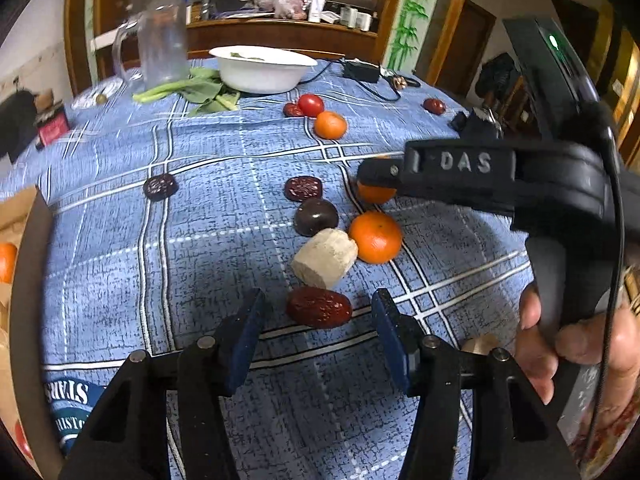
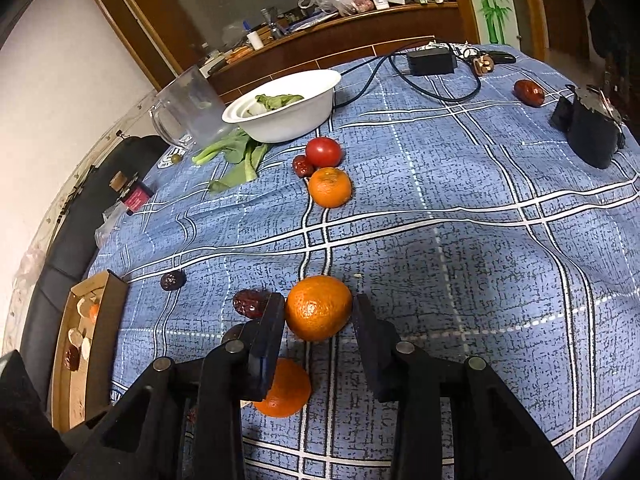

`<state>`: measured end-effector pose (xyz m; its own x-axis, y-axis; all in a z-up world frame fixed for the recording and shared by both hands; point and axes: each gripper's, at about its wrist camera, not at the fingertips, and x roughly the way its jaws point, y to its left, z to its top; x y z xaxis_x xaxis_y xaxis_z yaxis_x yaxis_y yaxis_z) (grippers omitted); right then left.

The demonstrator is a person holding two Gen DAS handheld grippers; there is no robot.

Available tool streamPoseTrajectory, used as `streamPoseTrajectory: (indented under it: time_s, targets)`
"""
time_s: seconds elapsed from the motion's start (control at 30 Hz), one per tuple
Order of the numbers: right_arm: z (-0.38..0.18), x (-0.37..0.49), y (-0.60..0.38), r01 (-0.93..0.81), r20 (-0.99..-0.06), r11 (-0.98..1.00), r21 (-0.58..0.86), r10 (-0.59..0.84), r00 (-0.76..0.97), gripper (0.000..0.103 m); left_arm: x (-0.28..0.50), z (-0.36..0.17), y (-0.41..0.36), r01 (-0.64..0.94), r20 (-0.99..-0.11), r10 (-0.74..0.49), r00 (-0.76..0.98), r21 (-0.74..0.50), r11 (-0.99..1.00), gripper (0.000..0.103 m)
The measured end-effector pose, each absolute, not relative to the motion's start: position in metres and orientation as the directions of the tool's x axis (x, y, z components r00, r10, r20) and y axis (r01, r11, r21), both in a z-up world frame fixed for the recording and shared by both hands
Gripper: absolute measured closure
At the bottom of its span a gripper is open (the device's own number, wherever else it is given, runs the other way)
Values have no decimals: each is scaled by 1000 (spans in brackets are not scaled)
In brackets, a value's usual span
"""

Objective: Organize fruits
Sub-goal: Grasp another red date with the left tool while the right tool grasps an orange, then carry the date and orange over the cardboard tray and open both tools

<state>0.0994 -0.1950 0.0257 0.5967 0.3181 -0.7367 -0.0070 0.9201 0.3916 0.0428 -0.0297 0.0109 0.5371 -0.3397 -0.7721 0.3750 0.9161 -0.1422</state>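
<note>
My left gripper [image 1: 318, 310] is open above the blue checked cloth, a red date [image 1: 319, 306] lying between its fingertips. Beyond it lie a beige chunk [image 1: 325, 258], a dark plum [image 1: 316, 217], an orange [image 1: 375, 237] and two dark dates [image 1: 303, 188] [image 1: 160, 187]. My right gripper [image 2: 318, 312] is open with its fingers on either side of an orange [image 2: 318, 307] that rests on the cloth; I cannot tell if they touch it. It shows in the left wrist view [image 1: 374, 176] over that orange [image 1: 374, 193]. A second orange [image 2: 286, 388] lies under its left finger.
A cardboard box [image 2: 86, 344] with fruit pieces sits at the left edge. Farther back are an orange [image 2: 330, 187], a tomato [image 2: 323, 152], a white bowl [image 2: 284, 110] with greens, a clear jug [image 2: 192, 108], a black adapter with cable [image 2: 431, 61], a date [image 2: 529, 93] and a black object [image 2: 592, 134].
</note>
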Motion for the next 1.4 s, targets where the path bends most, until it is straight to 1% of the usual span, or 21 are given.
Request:
streamPoseTrajectory:
  time_s: [0.03,0.13,0.23,0.33,0.5,0.7,0.8,0.9,1.17,1.4]
  targets:
    - [26,99,-195,-5,-736,921,389,315,600,66,42,11,-31,383,-770,-339,540,-133,914,72]
    - [26,97,-194,1,-736,926,377,299,608,66,39,11,-32,387,-767,-333,548,-121,914,72]
    - [27,95,-195,10,-734,931,366,282,618,66,39,13,-25,378,-751,-357,555,-154,913,72]
    - [28,94,-196,18,-729,933,358,267,630,66,41,12,-18,382,-740,-405,538,-214,899,72]
    - [34,88,-199,47,-727,931,361,250,639,66,41,13,-13,371,-727,-426,538,-249,894,72]
    - [55,48,-206,34,-718,936,349,244,652,66,33,15,-9,355,-725,-413,552,-244,903,72]
    - [62,27,-212,34,-711,932,360,251,657,66,25,19,-6,354,-721,-429,544,-266,896,72]
    - [66,10,-212,30,-710,926,376,267,652,66,7,33,1,349,-695,-427,578,-263,900,72]
    - [81,-24,-166,-81,-686,928,363,325,651,65,-52,61,41,319,-659,-433,615,-294,901,71]
    - [90,-50,-103,-204,-662,912,357,401,633,65,-95,78,106,216,-619,-352,702,-286,934,71]
